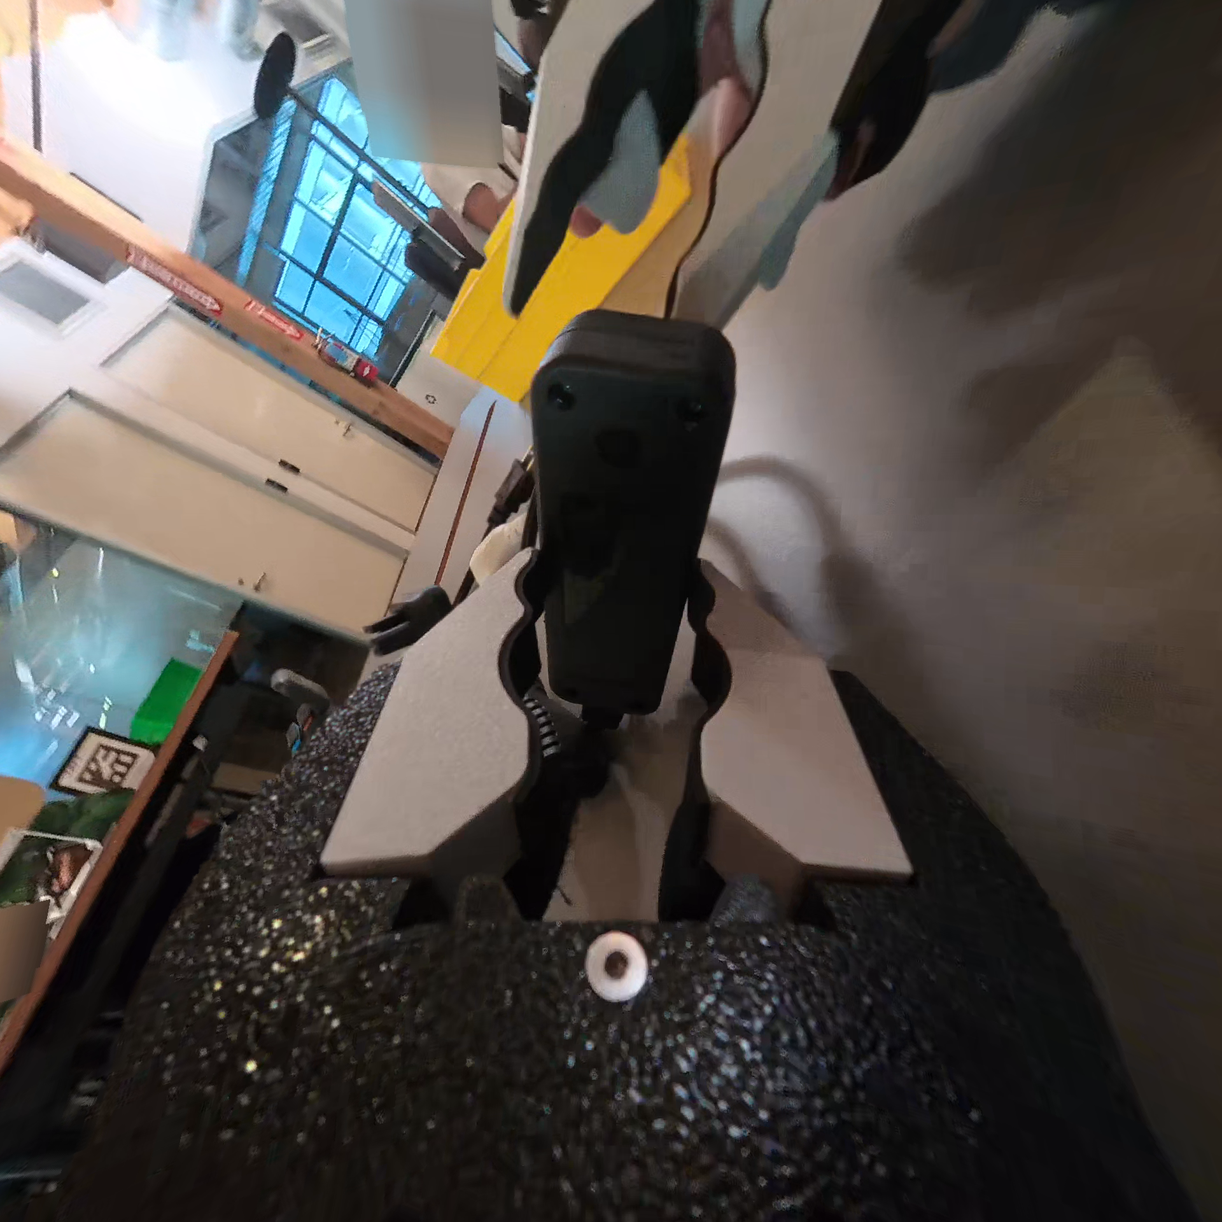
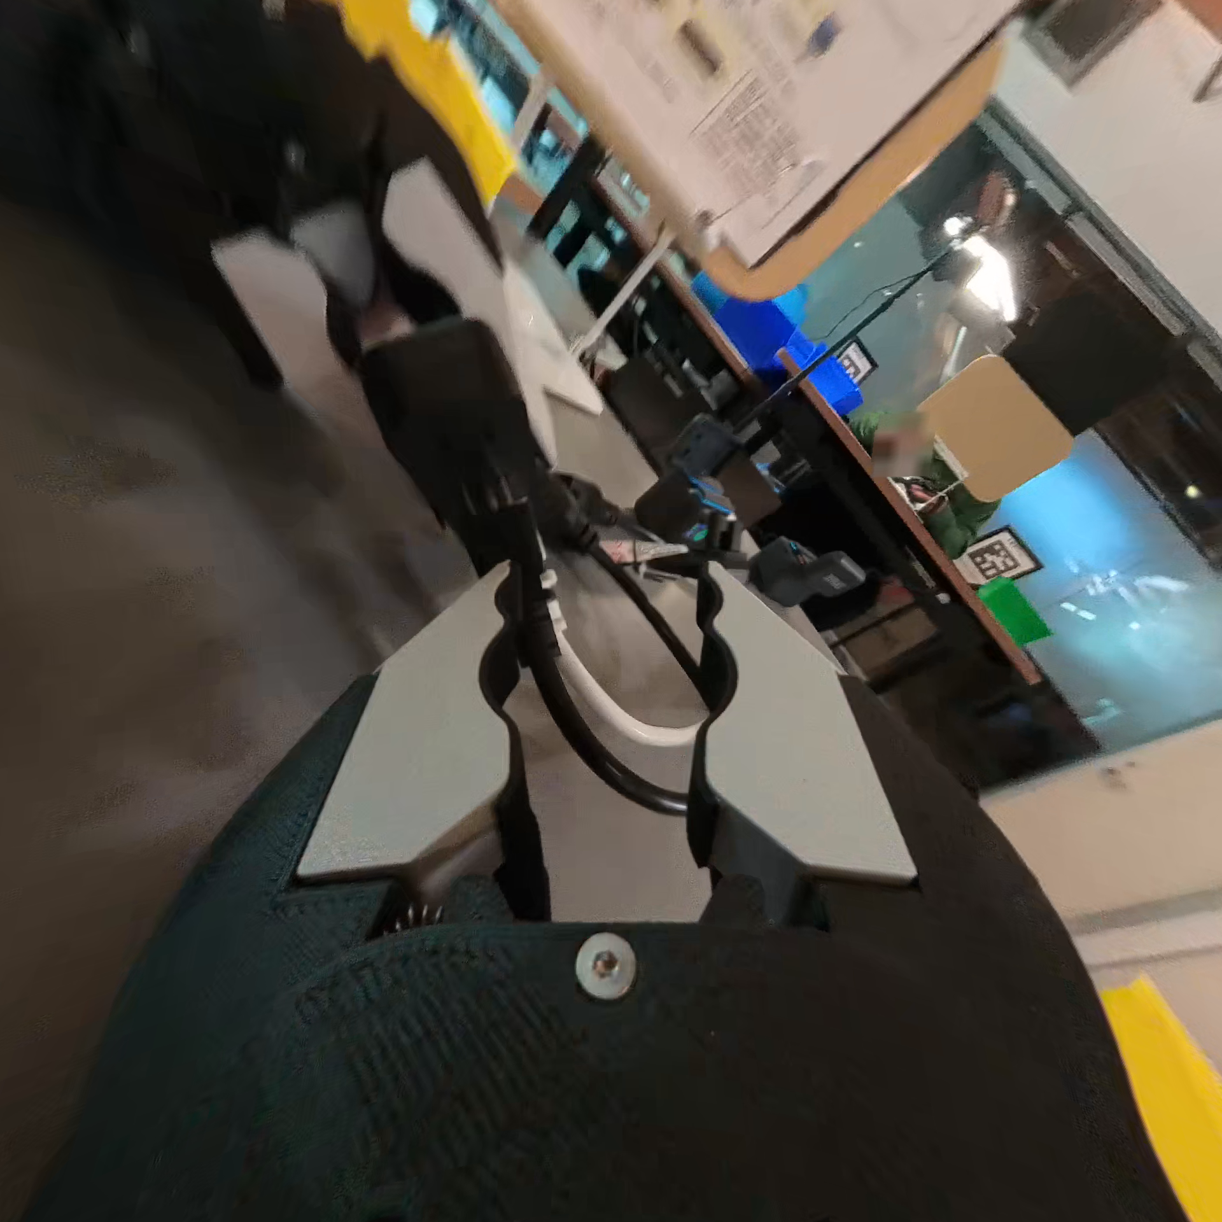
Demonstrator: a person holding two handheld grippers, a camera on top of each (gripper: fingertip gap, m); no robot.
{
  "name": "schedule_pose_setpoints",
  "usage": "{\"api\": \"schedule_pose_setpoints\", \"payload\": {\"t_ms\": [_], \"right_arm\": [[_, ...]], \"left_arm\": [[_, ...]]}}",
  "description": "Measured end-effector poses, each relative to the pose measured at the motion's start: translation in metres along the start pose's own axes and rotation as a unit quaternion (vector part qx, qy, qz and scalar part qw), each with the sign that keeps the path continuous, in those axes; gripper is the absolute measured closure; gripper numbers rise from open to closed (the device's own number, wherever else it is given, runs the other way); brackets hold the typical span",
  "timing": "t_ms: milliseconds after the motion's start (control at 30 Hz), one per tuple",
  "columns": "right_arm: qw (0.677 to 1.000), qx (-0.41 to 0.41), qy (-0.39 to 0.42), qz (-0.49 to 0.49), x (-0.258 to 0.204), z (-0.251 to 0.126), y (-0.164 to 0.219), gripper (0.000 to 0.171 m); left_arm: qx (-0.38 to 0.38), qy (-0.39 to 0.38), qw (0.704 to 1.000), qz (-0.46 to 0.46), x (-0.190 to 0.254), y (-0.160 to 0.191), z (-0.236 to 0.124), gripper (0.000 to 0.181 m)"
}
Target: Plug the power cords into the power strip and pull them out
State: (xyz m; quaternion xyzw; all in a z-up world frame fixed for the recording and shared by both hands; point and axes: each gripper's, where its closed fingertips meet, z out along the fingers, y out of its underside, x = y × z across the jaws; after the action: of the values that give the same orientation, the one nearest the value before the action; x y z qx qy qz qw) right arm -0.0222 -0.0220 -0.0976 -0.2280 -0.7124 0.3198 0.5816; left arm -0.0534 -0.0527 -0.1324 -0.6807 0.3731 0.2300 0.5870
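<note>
In the left wrist view my left gripper (image 1: pixel 611 595) is shut on a black power strip (image 1: pixel 628 502), held near its cord end with its screwed back face towards the camera. A white cord (image 1: pixel 787 489) loops behind it. My right gripper (image 1: pixel 588 172) shows blurred beyond the strip's far end. In the right wrist view my right gripper (image 2: pixel 605 588) is open. A black plug (image 2: pixel 522 535) sits at the power strip (image 2: pixel 449 423), just past my left fingertip. Its black cord (image 2: pixel 595 747) and a white cord (image 2: pixel 635 724) loop between my fingers. The left gripper's fingers (image 2: pixel 430 218) show blurred behind the strip.
The grey tabletop (image 1: pixel 992 595) fills one side of both views. A yellow bin (image 1: pixel 562 291) stands behind the strip. Small black devices (image 2: pixel 807 575) lie on the table past the cords. Desks, cabinets (image 1: pixel 231 463), blue bins (image 2: pixel 780 330) and a green box (image 2: pixel 1012 611) stand farther off.
</note>
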Motion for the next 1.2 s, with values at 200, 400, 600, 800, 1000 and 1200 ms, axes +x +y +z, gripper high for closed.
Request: {"api": "schedule_pose_setpoints", "payload": {"t_ms": [200, 400, 600, 800, 1000, 1200], "right_arm": [[0.983, -0.004, -0.042, -0.177, -0.042, 0.011, 0.009, 0.127], [0.981, -0.038, -0.012, -0.189, -0.031, 0.025, 0.019, 0.125], [0.965, -0.101, 0.019, -0.242, -0.026, 0.036, 0.041, 0.149], [0.956, -0.145, 0.014, -0.253, -0.029, 0.039, 0.053, 0.153], [0.955, -0.156, 0.016, -0.250, -0.028, 0.040, 0.058, 0.152], [0.971, -0.141, 0.003, -0.193, -0.025, 0.040, 0.060, 0.152]], "left_arm": [[-0.017, 0.008, 0.998, 0.054, 0.011, 0.000, 0.002, 0.139], [0.003, -0.007, 1.000, 0.002, 0.002, -0.004, 0.000, 0.139], [0.006, 0.003, 1.000, 0.004, 0.005, -0.004, 0.000, 0.139], [-0.036, -0.007, 0.998, 0.051, 0.011, 0.001, 0.006, 0.139], [-0.067, -0.029, 0.993, 0.096, 0.013, 0.003, 0.007, 0.140], [-0.070, -0.045, 0.993, 0.084, 0.009, 0.004, 0.009, 0.140]]}}
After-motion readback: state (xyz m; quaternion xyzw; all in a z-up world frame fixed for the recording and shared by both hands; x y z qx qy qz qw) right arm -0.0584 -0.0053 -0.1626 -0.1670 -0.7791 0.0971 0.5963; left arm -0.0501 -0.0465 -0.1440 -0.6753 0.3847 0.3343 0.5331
